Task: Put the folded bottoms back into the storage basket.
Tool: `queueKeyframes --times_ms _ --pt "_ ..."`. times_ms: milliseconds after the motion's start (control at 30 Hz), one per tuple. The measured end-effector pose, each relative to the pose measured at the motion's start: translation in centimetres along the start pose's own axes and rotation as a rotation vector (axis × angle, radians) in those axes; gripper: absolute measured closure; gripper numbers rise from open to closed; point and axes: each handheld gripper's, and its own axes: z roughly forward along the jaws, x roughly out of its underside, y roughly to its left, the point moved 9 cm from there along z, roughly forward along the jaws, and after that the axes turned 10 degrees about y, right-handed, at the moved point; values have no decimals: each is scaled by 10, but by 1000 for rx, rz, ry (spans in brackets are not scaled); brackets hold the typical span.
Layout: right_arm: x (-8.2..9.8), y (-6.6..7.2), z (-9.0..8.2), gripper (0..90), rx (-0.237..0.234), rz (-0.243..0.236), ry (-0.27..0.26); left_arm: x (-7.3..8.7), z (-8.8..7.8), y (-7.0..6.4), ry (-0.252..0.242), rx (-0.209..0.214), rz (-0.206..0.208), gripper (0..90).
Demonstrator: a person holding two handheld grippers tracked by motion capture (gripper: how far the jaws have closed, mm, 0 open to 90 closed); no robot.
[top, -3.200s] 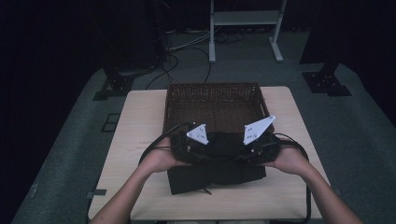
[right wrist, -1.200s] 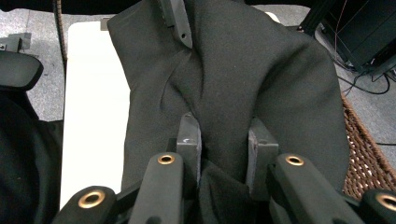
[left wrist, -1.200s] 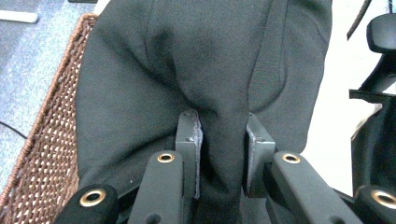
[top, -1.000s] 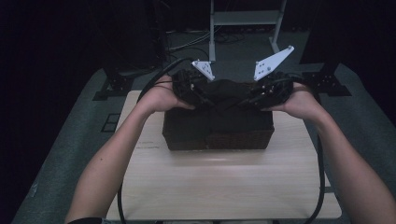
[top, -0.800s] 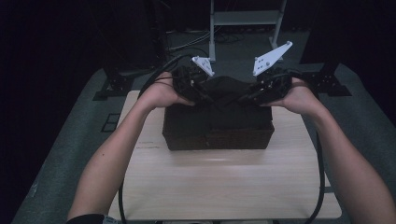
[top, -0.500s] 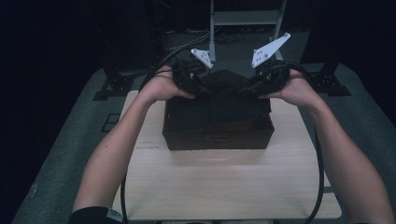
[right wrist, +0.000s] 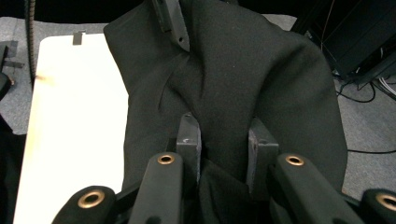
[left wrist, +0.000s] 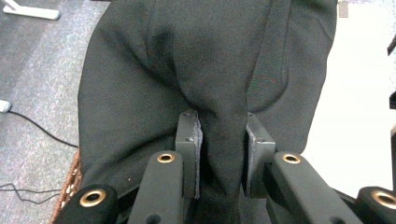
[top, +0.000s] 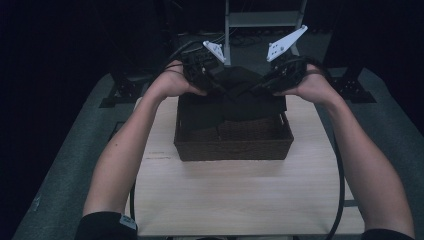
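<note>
Left gripper (top: pixel 214 84): pinching a fold of the black cloth (top: pixel 240 95), jaws pressed on it from both sides, as seen in the left gripper view (left wrist: pixel 219 154).
Right gripper (top: pixel 270 82): likewise clamped on a bunched fold of the same cloth (right wrist: pixel 224 154).
Cloth position: held up over the far edge of the wicker basket (top: pixel 232 147), slung between both grippers, lower part hanging down into the basket.
Basket position: on the far half of the table (top: pixel 240 200), centred between its left and right edges.
Step in hand, judged: lifting the cloth clear of the basket with a two-point hold.
Risk, slipping: thick folds between the jaws, so fabric could creep out under its own weight if pulled apart too hard.
Risk, snagging: hanging end may catch on the woven rim and drag or tip the basket toward the far edge.
Risk, uneven lift: one side raised faster would bunch the cloth and hide its edges.
Cables (top: pixel 340 170): trailing along the forearms, could foul the table edge.
</note>
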Motion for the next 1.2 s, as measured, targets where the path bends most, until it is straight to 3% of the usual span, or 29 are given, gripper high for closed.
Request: queueKeyframes --times_ms 267,500,767,1200 --pt "-3 -14 7 712 3 1 3 2 6 15 -2 -2 -15 723" --pt "1 -28 23 712 0 19 18 5 24 31 17 -11 -29 722" --pt "10 -41 34 711 -7 43 23 5 39 40 17 13 -49 722" --pt "16 -53 50 711 -24 65 42 11 55 50 18 8 -63 722"
